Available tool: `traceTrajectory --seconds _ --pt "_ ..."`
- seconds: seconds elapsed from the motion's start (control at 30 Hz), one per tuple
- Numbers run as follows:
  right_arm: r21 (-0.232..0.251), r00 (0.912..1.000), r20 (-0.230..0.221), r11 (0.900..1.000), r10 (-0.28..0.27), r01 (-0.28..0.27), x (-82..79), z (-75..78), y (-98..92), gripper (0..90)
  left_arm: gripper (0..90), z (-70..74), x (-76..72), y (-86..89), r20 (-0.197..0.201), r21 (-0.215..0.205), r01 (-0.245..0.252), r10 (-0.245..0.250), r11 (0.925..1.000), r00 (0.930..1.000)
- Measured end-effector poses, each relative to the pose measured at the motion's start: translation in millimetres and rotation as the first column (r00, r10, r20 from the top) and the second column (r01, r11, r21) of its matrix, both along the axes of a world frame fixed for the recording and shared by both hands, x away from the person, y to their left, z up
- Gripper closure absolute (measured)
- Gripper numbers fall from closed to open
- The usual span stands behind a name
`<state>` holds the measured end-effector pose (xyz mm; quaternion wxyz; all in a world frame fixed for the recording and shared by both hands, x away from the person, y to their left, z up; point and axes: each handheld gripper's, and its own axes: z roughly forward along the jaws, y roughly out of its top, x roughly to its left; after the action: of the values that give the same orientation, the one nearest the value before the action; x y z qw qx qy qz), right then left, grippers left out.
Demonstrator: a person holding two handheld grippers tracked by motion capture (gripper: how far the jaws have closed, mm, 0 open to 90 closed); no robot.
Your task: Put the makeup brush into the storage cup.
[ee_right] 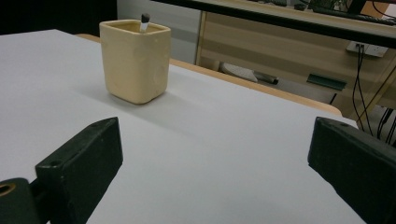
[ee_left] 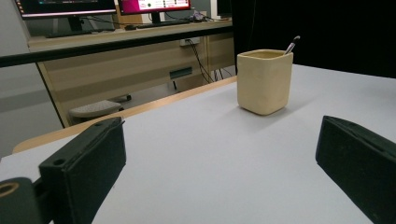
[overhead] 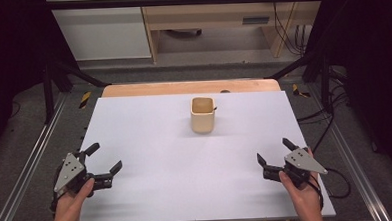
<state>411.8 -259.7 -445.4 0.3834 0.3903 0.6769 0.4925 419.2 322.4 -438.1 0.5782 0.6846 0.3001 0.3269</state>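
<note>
The cup (overhead: 203,114) stands upright at upper centre of the high view, about equally far from the wide-open left gripper (overhead: 103,160) and wide-open right gripper (overhead: 274,151).

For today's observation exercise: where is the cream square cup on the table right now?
In the high view the cream cup stands upright near the table's far edge, about centred, well ahead of both grippers, with a thin stick-like item poking from its rim.

A cream square cup (overhead: 203,114) holding a pen (ee_left: 292,45) stands upright on the white table (overhead: 150,142)
</note>
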Motion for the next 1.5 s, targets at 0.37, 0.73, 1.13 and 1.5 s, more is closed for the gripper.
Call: traceTrajectory --seconds 0.37,0.73,1.13,1.5 --pt "0.007 0.9999 -0.001 1.0 -0.017 0.017 -6.8 -7.8 -12.6 3.3 1.7 -9.0 -2.2 3.1 0.003 -0.007 0.001 -0.001 1.0 1.0" --pt "0.035 0.9998 0.007 0.999 -0.021 0.021 -9.4 -15.8 -23.0 3.1 1.8 -17.5 -3.4 5.1 0.037 -0.014 0.012 -0.012 0.9998 0.9993" --pt "0.09 0.9995 0.03 0.996 -0.008 0.005 -5.8 -17.3 -23.1 2.8 1.8 -20.3 -5.7 4.9 0.066 -0.043 0.015 -0.012 0.999 0.9978" --pt "0.111 0.9985 0.051 0.993 0.02 -0.026 9.8 -15.3 -4.6 3.2 1.7 -21.3 -7.1 -0.9 0.069 -0.055 0.03 -0.026 0.9981 0.9973"
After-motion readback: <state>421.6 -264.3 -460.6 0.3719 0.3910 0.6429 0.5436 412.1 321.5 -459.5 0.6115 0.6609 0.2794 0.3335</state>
